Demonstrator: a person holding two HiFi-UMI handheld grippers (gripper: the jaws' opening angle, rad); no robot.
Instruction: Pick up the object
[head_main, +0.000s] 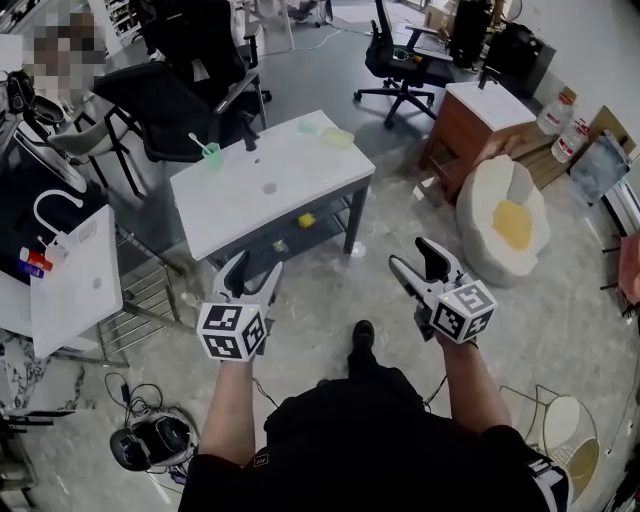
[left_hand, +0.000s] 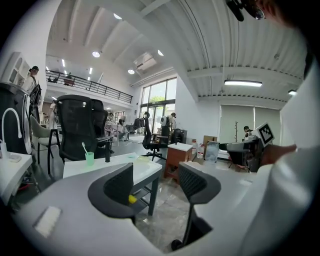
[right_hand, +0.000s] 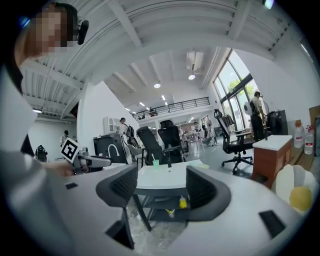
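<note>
A white table (head_main: 262, 190) stands on the floor ahead of me. On its top are a green cup with a toothbrush (head_main: 211, 153) and a pale yellow-green piece (head_main: 338, 137). A small yellow object (head_main: 306, 220) lies on its lower shelf. My left gripper (head_main: 250, 270) and right gripper (head_main: 412, 256) hover in the air short of the table, both open and empty. In the left gripper view the jaws (left_hand: 156, 182) frame the table (left_hand: 145, 169) and the yellow object (left_hand: 132, 199). In the right gripper view the gripper (right_hand: 161, 186) points at the table (right_hand: 167, 176), the cup (right_hand: 155, 163) and the yellow object (right_hand: 183, 202).
Black office chairs (head_main: 175, 95) stand behind the table. To the right are a brown cabinet (head_main: 478, 125) and a white-and-yellow egg-shaped seat (head_main: 505, 220). A white washstand (head_main: 75, 280) is at the left. A headset and cables (head_main: 150, 440) lie on the floor by my feet.
</note>
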